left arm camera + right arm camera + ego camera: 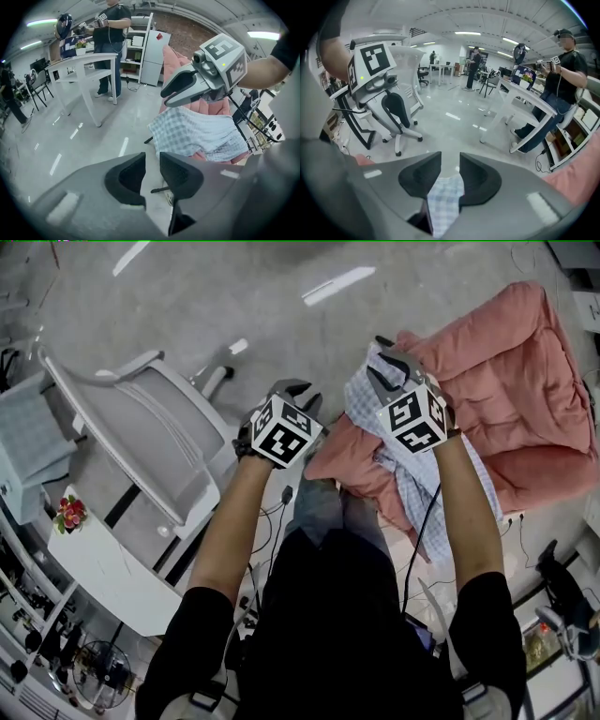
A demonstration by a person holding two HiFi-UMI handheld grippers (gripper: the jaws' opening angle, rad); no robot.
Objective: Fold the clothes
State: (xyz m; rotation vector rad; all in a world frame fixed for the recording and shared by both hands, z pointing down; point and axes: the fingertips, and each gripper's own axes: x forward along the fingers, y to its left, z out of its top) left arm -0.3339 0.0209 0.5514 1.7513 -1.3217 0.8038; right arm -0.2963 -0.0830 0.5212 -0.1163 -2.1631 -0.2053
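Observation:
A blue-and-white checked shirt lies crumpled over a big pink cushion on the floor. My right gripper hovers over the shirt's far end. In the right gripper view its jaws stand apart, and checked cloth shows in the gap below them, with no pad pressing on it. My left gripper hangs to the left of the cushion over bare floor. Its jaws are open with nothing between them. From the left gripper view the shirt and the right gripper lie ahead to the right.
A white office chair stands at the left, and a white table with red flowers is nearer me. Cables run across the floor by my feet. One person stands at a white table, and another person stands across the room.

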